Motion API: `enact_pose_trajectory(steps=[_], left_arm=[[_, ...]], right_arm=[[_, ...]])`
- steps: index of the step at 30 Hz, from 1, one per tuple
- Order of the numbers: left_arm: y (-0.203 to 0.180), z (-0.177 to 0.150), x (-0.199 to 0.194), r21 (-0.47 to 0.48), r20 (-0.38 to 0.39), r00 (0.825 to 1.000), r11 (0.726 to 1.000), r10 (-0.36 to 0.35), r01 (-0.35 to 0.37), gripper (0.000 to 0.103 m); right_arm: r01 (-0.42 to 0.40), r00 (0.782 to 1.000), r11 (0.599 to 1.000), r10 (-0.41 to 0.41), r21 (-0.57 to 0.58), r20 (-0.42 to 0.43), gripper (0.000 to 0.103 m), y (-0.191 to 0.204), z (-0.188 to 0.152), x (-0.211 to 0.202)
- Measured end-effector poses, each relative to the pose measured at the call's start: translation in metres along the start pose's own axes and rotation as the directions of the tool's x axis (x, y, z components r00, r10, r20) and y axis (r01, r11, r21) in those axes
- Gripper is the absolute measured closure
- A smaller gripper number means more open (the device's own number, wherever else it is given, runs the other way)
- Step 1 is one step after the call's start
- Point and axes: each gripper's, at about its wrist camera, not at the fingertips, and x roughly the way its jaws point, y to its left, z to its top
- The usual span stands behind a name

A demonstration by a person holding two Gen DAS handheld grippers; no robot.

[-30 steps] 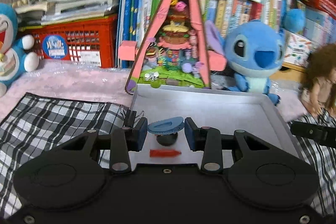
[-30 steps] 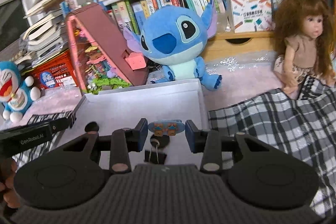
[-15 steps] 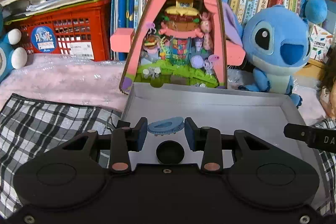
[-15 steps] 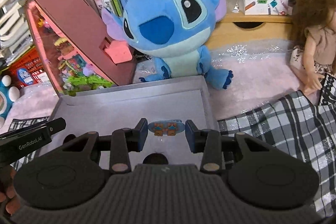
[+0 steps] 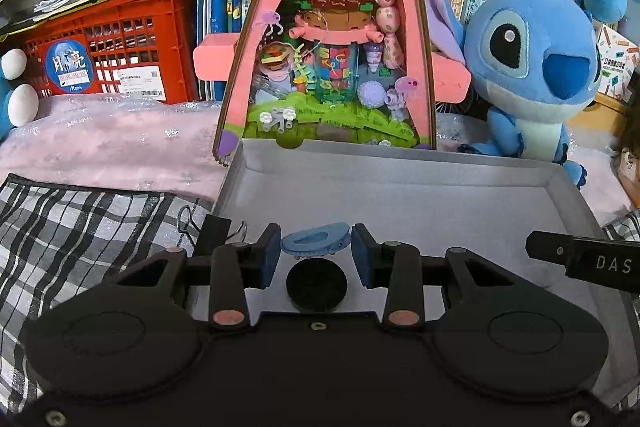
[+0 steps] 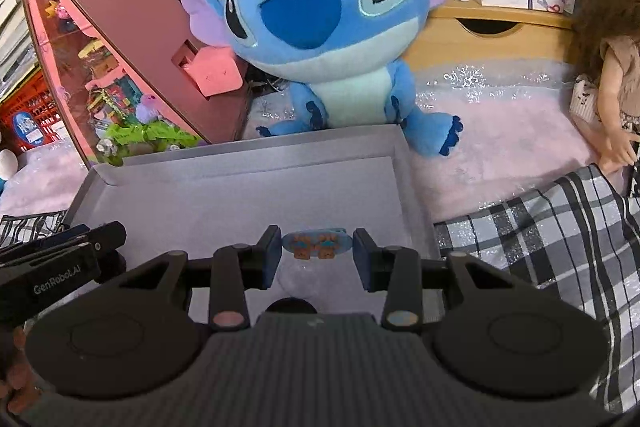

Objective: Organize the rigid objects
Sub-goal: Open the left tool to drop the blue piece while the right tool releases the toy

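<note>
Over the grey tray (image 5: 400, 195), your left gripper (image 5: 315, 251) pinches a blue hair clip (image 5: 315, 243) between its 2 pads, just above a black round disc (image 5: 317, 284) lying on the tray floor. Your right gripper (image 6: 316, 250) clamps a second blue clip with orange bears (image 6: 317, 243) over the same tray. A black binder clip (image 5: 214, 231) sits at the tray's left edge, beside the checked cloth (image 5: 80, 227).

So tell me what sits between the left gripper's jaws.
A blue hair clip, held across the left gripper by both jaws over the grey tray; the left wrist view shows it.
</note>
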Motion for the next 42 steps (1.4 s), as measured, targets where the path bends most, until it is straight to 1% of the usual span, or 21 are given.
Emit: enact_pose_trajectory(steps=[11, 28, 40, 42], left_arm=[[0.003, -0.005, 0.007, 0.005, -0.018, 1.000, 1.000, 0.013, -0.013, 0.067], [0.004, -0.008, 0.009, 0.019, 0.001, 1.000, 1.000, 0.017, -0.017, 0.066], [0.004, -0.010, 0.008, 0.019, 0.010, 1.000, 1.000, 0.018, -0.018, 0.066], [0.004, -0.010, 0.008, 0.019, 0.010, 1.000, 1.000, 0.018, -0.018, 0.066]], right_arm=[[0.000, 1.000, 1.000, 0.000, 0.003, -0.011, 0.058, 0.000, -0.003, 0.007], [0.003, 1.000, 1.000, -0.004, -0.014, -0.007, 0.058, 0.003, -0.007, 0.011], [0.007, 1.000, 1.000, -0.007, -0.028, -0.003, 0.055, 0.004, -0.007, 0.011], [0.010, 1.000, 0.999, -0.010, -0.032, -0.002, 0.050, 0.004, -0.007, 0.011]])
